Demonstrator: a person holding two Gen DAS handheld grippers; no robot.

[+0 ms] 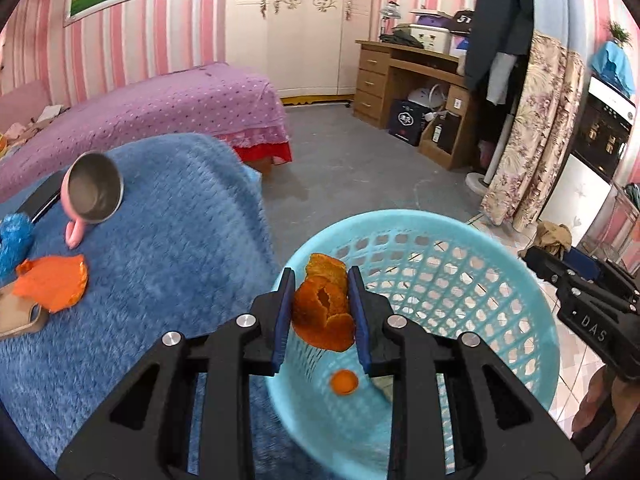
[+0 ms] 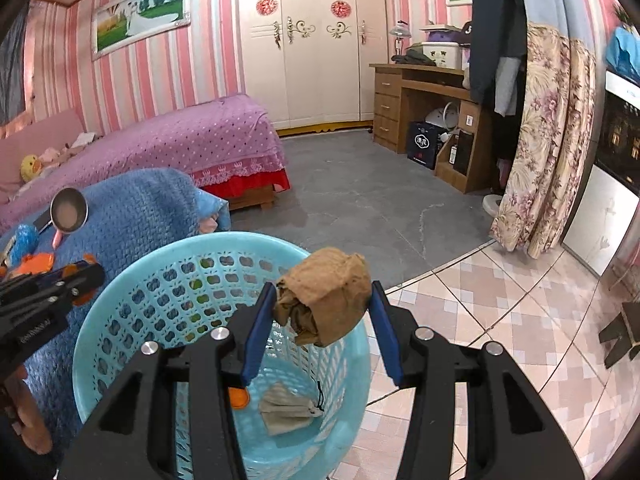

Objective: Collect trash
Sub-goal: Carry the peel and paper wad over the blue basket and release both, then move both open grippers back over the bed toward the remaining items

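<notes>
The left claw (image 1: 320,312) points forward and downward over the near rim of the round light-blue plastic lattice basket (image 1: 500,264), its blue pads pinching a curled piece of orange citrus peel (image 1: 324,308) that hangs above the basket's opening. The right claw (image 2: 322,316) is tilted down the same way over the same basket (image 2: 120,320), its pads pressed against a crumpled wad of brown paper (image 2: 332,296) held over the rim. In the left wrist view the right claw's black body shows at about 3 o'clock, beyond the basket's far rim; in the right wrist view the left claw comes in at 9 o'clock with a bit of a hand below it.

Inside the basket lie two things: one small round orange cap-like piece (image 2: 239,398) and one folded grey-beige cloth pouch with a black cord (image 2: 288,408).

The basket stands on the floor just beside the table, which is draped in a fuzzy blue blanket (image 1: 168,280). On the blanket, at 9 o'clock of the left claw, lies one more flat piece of orange peel (image 1: 54,282), and at 10 o'clock one pink cup with a steel inside (image 1: 94,198), tipped on its side. A furry blue thing sits at the left edge, too cut off to identify.
</notes>
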